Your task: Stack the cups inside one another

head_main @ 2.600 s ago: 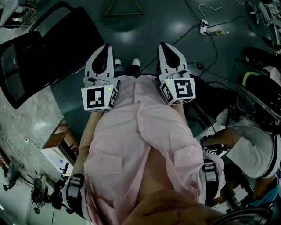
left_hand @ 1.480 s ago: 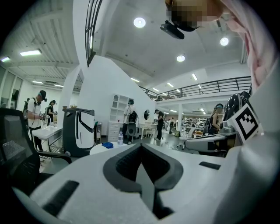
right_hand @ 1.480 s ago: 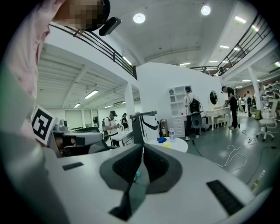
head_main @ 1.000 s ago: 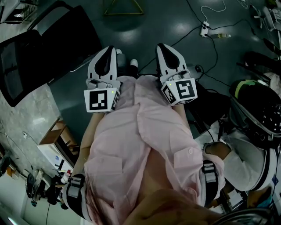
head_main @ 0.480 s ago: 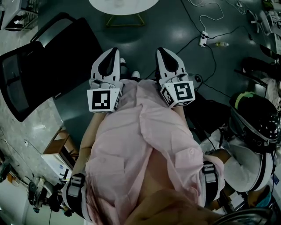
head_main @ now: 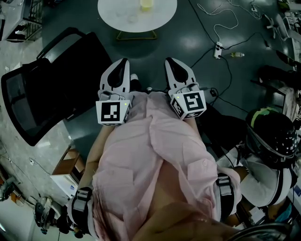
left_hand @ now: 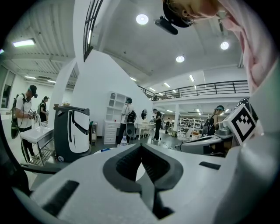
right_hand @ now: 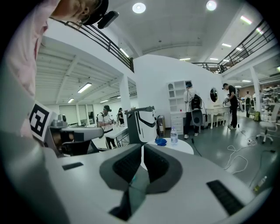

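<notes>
Pale yellow on the white round worktop (head_main: 123,20), a single small cup (head_main: 146,4) is all that shows of the task's things. It sits at the top edge of the head view, partly cut off, so I cannot tell whether it is one cup or several, nor whether it stands upright. It lies straight ahead of the person and well apart from both grippers, with dark floor (head_main: 197,44) between. The left gripper (head_main: 123,62) and right gripper (head_main: 169,61) are held side by side against the chest, pointing forward towards the worktop. The cup lies about midway between their lines, so neither looks clearly nearer. In the left gripper view the fingers (left_hand: 154,162) meet at the tips with nothing held. In the right gripper view the fingers (right_hand: 127,164) are likewise drawn together, with only a thin slit between them, and empty. That view also shows a bottle (right_hand: 174,135) and a blue thing (right_hand: 161,141) on what is probably the same worktop; the bottle's label is too small to read. The only print nearby is the square markers on the grippers' cubes (head_main: 113,112), not writing. Stacking has not begun, I judge, and a walk forward comes first.
</notes>
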### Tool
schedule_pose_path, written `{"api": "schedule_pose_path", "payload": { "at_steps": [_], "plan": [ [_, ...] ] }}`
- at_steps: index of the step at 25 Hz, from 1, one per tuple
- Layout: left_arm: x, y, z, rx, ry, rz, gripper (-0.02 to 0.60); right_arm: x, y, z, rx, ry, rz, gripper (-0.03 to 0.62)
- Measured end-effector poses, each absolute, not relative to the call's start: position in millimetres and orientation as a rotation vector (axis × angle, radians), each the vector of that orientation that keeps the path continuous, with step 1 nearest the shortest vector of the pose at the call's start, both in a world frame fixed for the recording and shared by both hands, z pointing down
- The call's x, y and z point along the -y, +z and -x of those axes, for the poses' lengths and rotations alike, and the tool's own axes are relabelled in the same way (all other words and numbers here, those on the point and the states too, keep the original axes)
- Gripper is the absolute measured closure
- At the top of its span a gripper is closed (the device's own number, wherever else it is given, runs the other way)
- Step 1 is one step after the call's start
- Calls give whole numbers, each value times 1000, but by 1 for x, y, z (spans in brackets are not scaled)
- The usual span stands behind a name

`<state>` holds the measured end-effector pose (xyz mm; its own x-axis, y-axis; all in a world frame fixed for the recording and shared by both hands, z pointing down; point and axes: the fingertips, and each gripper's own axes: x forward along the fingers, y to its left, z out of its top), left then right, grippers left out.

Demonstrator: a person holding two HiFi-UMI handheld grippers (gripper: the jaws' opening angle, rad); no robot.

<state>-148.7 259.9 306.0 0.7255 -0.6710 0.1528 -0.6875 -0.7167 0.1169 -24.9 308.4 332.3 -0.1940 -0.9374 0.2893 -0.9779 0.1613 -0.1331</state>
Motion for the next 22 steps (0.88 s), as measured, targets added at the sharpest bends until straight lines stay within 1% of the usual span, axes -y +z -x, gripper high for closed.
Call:
{"api": "schedule_pose_path", "payload": {
  "at_steps": [3, 8, 12, 22],
  "plan": [
    [-251, 314, 154, 1076, 225, -2832, 566, -298, 334, 25, 2286, 462, -1917, 557],
    [-236, 313, 160, 1115, 159, -2744, 566, -284, 339, 32, 2296, 472, -1892, 557],
    [-230, 318, 168, 1133, 197, -2772, 566, -277, 338, 35, 2302, 480, -1881, 557],
    [-216, 325, 164, 1186, 219, -2702, 566, -258, 348, 26, 2328, 546, -1825, 557]
  ]
}}
